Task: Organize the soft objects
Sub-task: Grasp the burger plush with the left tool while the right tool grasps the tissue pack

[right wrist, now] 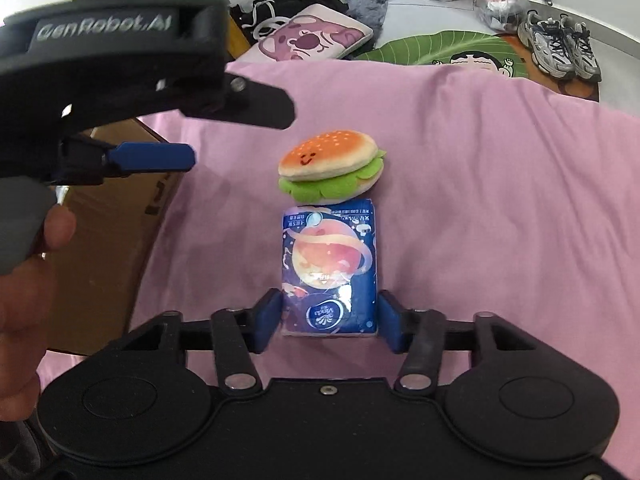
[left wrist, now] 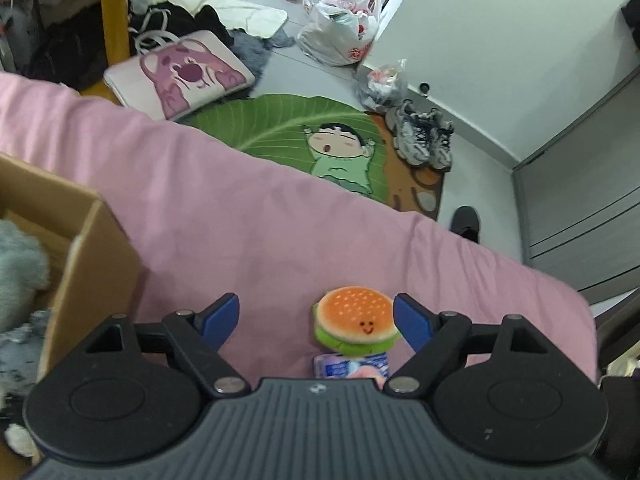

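Left wrist view: your left gripper (left wrist: 316, 320) hovers spread wide over the bed (left wrist: 240, 216), the burger plush (left wrist: 356, 322) by its right finger, the tissue pack (left wrist: 350, 366) half hidden beneath. Right wrist view: your right gripper (right wrist: 330, 316) straddles the tissue pack's (right wrist: 330, 264) near end; whether its fingers touch it is unclear.

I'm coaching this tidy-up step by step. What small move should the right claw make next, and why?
Probably close the right claw on the tissue pack: its open fingers already flank the pack's near end on the pink sheet, and the cardboard box waits to the left.
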